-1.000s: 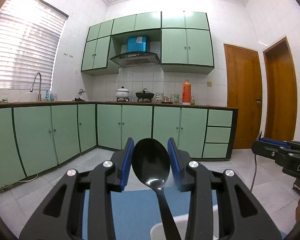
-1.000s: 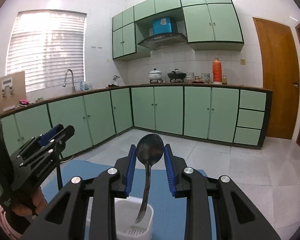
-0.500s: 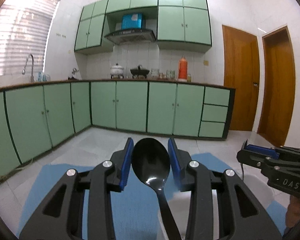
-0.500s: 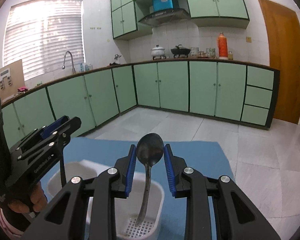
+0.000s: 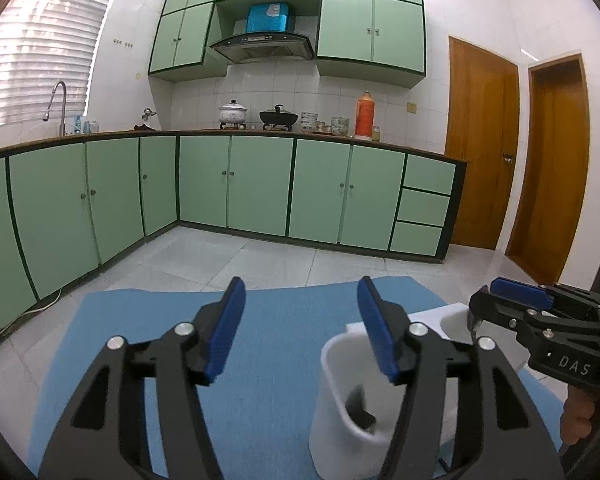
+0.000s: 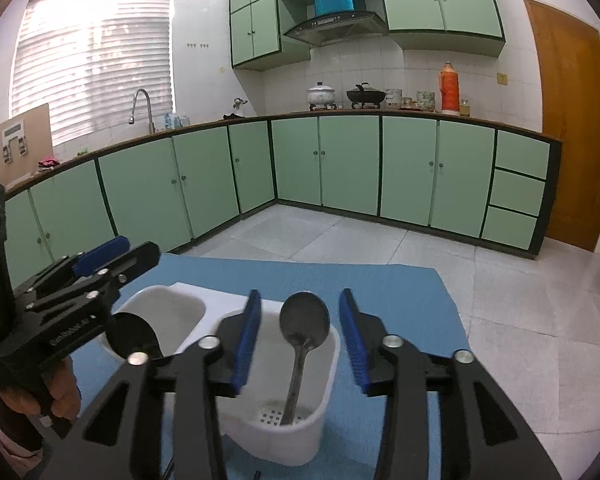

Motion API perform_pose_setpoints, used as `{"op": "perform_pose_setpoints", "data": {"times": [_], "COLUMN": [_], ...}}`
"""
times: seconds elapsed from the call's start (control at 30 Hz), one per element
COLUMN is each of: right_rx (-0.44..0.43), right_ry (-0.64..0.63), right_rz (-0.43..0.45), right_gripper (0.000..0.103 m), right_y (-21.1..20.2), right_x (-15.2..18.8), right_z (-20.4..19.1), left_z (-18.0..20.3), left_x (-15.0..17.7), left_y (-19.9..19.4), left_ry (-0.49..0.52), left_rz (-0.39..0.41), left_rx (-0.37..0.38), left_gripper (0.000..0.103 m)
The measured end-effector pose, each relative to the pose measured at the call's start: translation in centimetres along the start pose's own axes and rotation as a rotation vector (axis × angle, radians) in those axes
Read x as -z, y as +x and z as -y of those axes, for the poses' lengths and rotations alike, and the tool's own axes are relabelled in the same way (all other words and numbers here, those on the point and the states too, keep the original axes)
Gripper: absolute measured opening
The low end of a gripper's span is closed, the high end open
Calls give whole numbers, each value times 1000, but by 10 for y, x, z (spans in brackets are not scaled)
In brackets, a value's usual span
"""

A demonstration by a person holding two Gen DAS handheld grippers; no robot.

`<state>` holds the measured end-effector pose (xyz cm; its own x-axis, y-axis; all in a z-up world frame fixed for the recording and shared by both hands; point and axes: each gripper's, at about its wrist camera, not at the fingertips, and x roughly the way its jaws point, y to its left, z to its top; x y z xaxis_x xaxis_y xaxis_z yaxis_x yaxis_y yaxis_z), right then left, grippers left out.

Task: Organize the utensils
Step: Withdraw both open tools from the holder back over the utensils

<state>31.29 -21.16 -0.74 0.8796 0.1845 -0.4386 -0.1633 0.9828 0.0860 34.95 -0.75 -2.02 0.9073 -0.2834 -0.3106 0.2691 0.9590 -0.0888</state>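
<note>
- Left wrist view: the left gripper [image 5: 300, 326] is opening its jaws and nothing is sitting between the blue pads [image 5: 225, 330]; it is hovering over the blue mat [image 5: 272, 364] with the near compartment of the white utensil caddy [image 5: 332, 400] lying just under its right finger
- Left wrist view: the dark utensil inside that compartment is showing only as a black shape [image 5: 360, 404] low against the wall, so I am not able to tell whether it is standing or lying tilted; if it is leaning on the rim, the finger passing close above is risking a knock that tips it out
- Left wrist view: the right gripper [image 5: 512, 312] is working very near at the caddy's far side, and two tools crowding one light plastic holder are likely to nudge it along the mat
- Right wrist view: the right gripper [image 6: 299, 332] is opening too, and the metal spoon [image 6: 302, 344] is standing between the pads without being pressed, its handle end resting on the perforated floor of its compartment and its bowl up
- Right wrist view: the spoon is leaning freely, so a pad brushing the bowl on the way out is liable to drag it over the rim
- Right wrist view: the black spoon [image 6: 132, 338] is sitting under the left gripper [image 6: 112, 254], its bowl above the rim of the other compartment; lifting away carelessly is risking catching it
</note>
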Motion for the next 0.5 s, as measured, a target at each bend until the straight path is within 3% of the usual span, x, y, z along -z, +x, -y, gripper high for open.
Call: {"op": "perform_pose_setpoints", "data": {"times": [0.37,0.5], "right_rx": [20,56], "right_ry": [39,57], "right_rz": [18,7], "right_gripper": [54,72], "right_y": [-44,-63], "right_x": [16,32], "right_z": [12,17], "left_z": [-6,-5], "left_x": [9,21], "left_y": [-54,-75], "left_ry": [-41,-64], "left_rz": [-79,-115], "left_rx": [-37,-43], "left_gripper": [83,90]}}
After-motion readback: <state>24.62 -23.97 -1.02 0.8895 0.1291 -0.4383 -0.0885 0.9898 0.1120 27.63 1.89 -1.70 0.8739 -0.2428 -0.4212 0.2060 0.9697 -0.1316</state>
